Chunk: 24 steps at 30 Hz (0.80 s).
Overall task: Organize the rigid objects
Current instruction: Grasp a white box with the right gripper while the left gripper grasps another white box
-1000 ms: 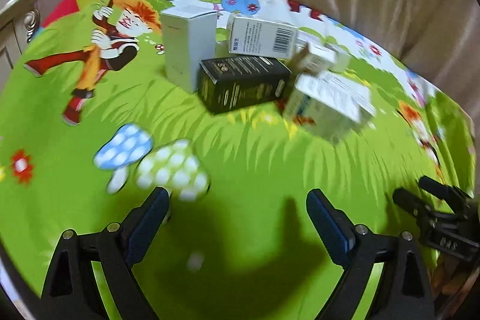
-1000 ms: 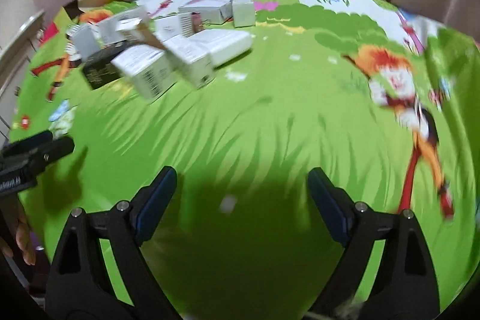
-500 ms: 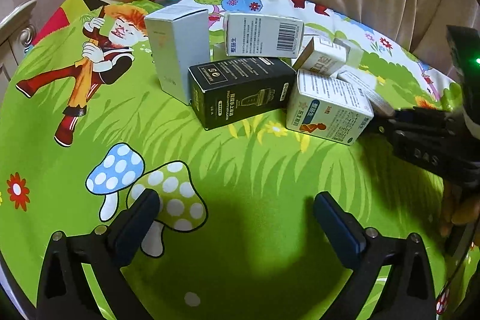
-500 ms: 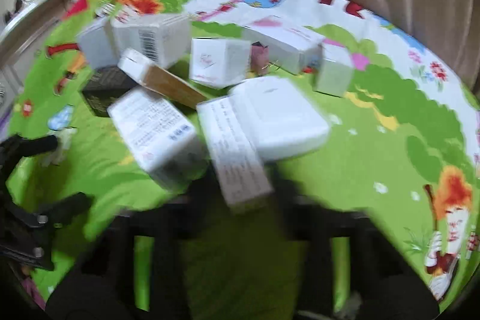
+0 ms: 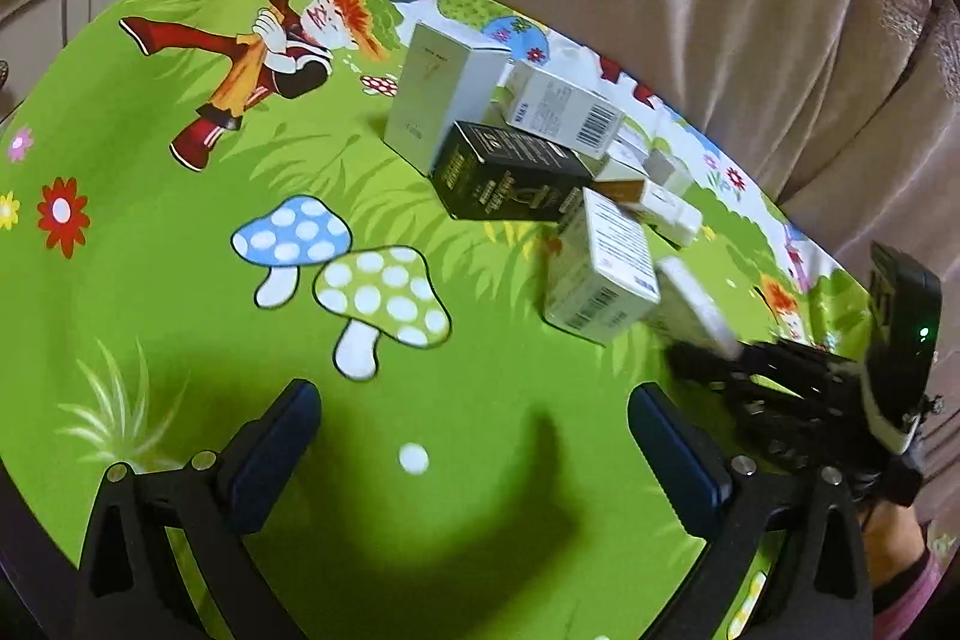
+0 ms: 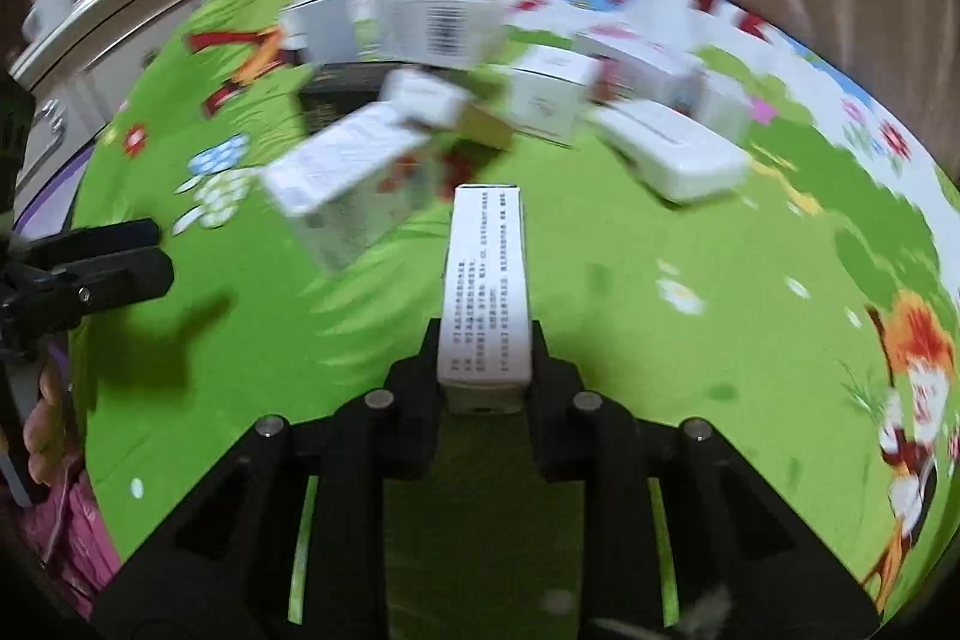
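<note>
your right gripper (image 6: 485, 370) pinches a narrow white box (image 6: 485, 292) above the green tabletop (image 6: 660, 370); your left gripper (image 5: 474, 454) hangs spread, holding nothing, near the black box (image 5: 510, 172).

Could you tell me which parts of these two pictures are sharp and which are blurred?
Right wrist view: the narrow white printed carton clamped in the right gripper is fairly sharp, while the pile of boxes behind, such as the flat white case, is smeared. Left wrist view: mostly crisp, including the black gold-printed box and open left gripper; only the held carton at right is streaked.
</note>
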Each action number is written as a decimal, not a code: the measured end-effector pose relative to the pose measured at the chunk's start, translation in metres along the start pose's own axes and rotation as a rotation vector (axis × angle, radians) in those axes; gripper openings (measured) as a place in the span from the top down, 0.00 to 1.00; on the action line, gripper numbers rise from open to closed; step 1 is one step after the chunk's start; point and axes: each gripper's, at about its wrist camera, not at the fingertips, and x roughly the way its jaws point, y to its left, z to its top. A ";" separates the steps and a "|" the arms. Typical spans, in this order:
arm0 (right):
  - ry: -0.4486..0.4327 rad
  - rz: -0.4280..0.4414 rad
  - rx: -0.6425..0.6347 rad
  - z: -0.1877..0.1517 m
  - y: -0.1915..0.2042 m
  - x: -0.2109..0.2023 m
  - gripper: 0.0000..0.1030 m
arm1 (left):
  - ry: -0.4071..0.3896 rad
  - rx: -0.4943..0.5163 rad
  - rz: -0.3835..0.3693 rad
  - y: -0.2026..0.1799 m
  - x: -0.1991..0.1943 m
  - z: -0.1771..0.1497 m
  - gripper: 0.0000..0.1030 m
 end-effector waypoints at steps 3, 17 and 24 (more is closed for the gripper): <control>-0.008 0.013 -0.083 0.006 0.034 0.006 0.73 | -0.041 0.014 0.013 -0.004 -0.012 -0.004 0.00; 0.001 -0.081 0.202 -0.069 -0.020 -0.055 0.73 | 0.003 0.426 0.149 -0.060 0.038 0.037 0.00; -0.052 -0.087 0.259 -0.099 -0.033 -0.077 0.72 | 0.089 0.620 0.071 -0.095 0.077 0.040 0.59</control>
